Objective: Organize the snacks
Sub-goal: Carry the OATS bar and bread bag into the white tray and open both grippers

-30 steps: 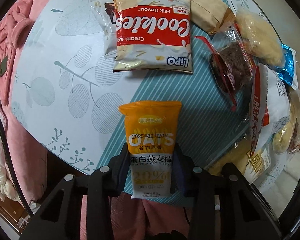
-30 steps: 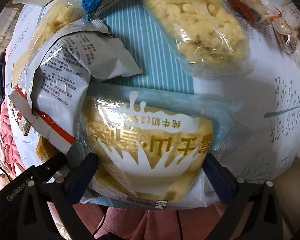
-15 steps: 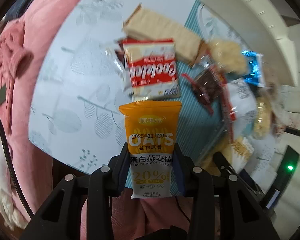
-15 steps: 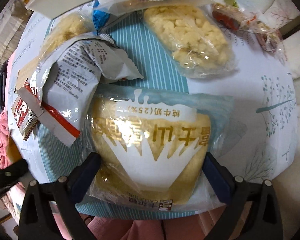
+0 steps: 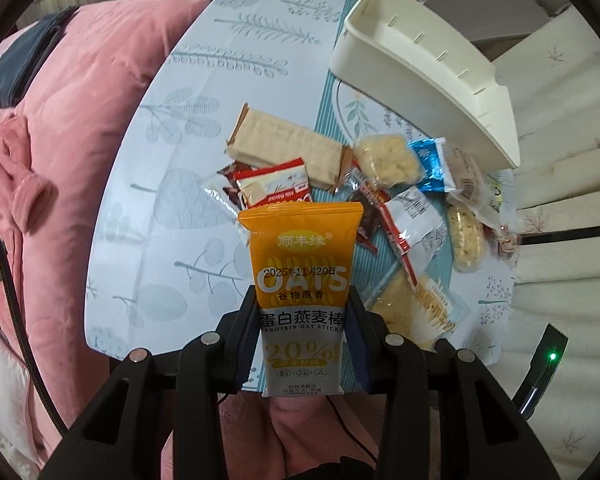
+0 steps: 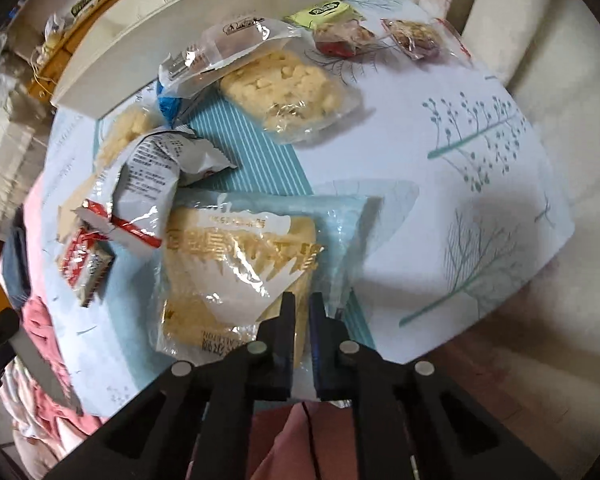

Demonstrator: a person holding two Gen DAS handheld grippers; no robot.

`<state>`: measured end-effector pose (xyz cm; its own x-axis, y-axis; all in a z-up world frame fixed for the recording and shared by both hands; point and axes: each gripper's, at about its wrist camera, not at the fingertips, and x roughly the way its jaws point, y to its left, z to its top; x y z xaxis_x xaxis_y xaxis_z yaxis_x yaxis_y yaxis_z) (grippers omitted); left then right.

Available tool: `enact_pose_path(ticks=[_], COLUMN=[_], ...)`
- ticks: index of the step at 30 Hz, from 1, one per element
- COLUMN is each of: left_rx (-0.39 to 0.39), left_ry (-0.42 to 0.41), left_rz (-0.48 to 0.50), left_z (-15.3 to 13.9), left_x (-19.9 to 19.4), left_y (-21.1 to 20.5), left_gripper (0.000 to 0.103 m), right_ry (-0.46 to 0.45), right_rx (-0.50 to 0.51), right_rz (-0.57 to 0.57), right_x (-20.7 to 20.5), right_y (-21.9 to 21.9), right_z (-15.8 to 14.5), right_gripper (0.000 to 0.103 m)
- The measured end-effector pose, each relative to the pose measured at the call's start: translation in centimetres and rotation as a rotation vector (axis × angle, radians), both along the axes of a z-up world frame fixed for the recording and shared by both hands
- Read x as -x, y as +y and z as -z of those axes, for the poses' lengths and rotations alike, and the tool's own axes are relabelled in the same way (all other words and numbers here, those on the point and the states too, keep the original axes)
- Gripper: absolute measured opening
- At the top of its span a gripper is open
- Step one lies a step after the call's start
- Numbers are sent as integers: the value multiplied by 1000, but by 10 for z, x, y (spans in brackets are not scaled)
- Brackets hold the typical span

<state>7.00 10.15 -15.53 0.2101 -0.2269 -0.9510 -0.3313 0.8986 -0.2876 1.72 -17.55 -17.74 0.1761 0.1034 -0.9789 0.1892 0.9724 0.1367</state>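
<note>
My left gripper (image 5: 303,312) is shut on an orange oat stick packet (image 5: 302,280) and holds it upright, well above the table. Below it lies a pile of snacks: a red cookies packet (image 5: 274,192), a long beige wafer pack (image 5: 284,150) and several clear bags. A white bin (image 5: 424,68) stands at the far right. My right gripper (image 6: 302,312) is shut on the near edge of a clear bread bag (image 6: 240,272) with gold print, which lies on the table. The bin also shows in the right wrist view (image 6: 168,36).
A pink quilt (image 5: 52,168) lies left of the round table (image 5: 204,80). In the right wrist view, crumbly snack bags (image 6: 288,88), a white printed packet (image 6: 152,184) and small red sweets (image 6: 412,36) lie beyond the bread bag. Cream cushions (image 6: 540,32) sit at the right.
My left gripper has risen and pulled back with the oat stick packet, so the whole table shows. My right gripper has closed from wide open onto the bread bag's edge.
</note>
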Motion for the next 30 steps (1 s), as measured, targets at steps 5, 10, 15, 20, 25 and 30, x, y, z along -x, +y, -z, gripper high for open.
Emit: enact_pose_path(ticks=[5, 10, 15, 20, 25, 30], left_rx=[7, -9, -7, 4, 3, -8], left_ry=[-43, -68, -95, -122, -144, -168], left_rz=[7, 9, -6, -18, -8, 22], left_z=[-8, -18, -34, -52, -72, -93], left_x=[5, 1, -8, -23, -43, -66], left_y=[3, 4, 4, 0, -12, -26], left_gripper=[38, 38, 38, 38, 38, 38], right_ry=[-57, -121, -209, -326, -421, -529], right_rx=[-64, -93, -88, -77, -93, -130], right_rz=[16, -18, -118, -259, -350, -423], right_x=[9, 2, -27, -46, -67, -87], right_y=[-18, -37, -24, -16, -7, -6], right_z=[-12, -33, -47, -79, -105, -142], right_gripper=[4, 1, 1, 1, 0, 0])
